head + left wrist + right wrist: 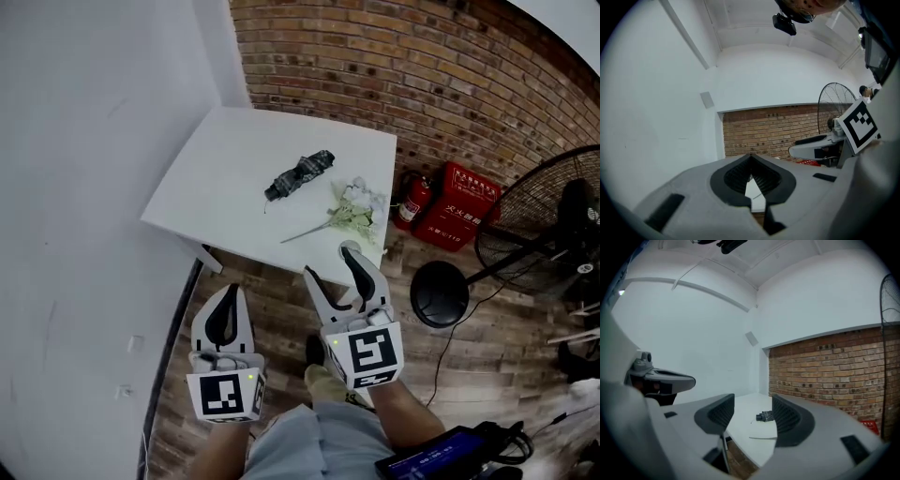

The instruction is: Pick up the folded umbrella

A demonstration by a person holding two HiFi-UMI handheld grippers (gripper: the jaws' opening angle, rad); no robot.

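A folded black umbrella [300,175] lies on the white table [225,159], near its middle. Both grippers are held over the wooden floor in front of the table, well short of the umbrella. My left gripper [230,291] has its jaws together with nothing in them; in the left gripper view its tips [751,157] meet. My right gripper [329,262] is open and empty, close to the table's near corner. In the right gripper view the umbrella [764,416] shows far off between the spread jaws of my right gripper [752,401], on the table [750,430].
A spray of pale artificial flowers [352,211] lies on the table right of the umbrella. Beyond it stand a fire extinguisher [412,202] and red boxes [464,202] against the brick wall. A floor fan [553,225] and its round black base [439,292] are at right. A white wall [84,187] runs along the left.
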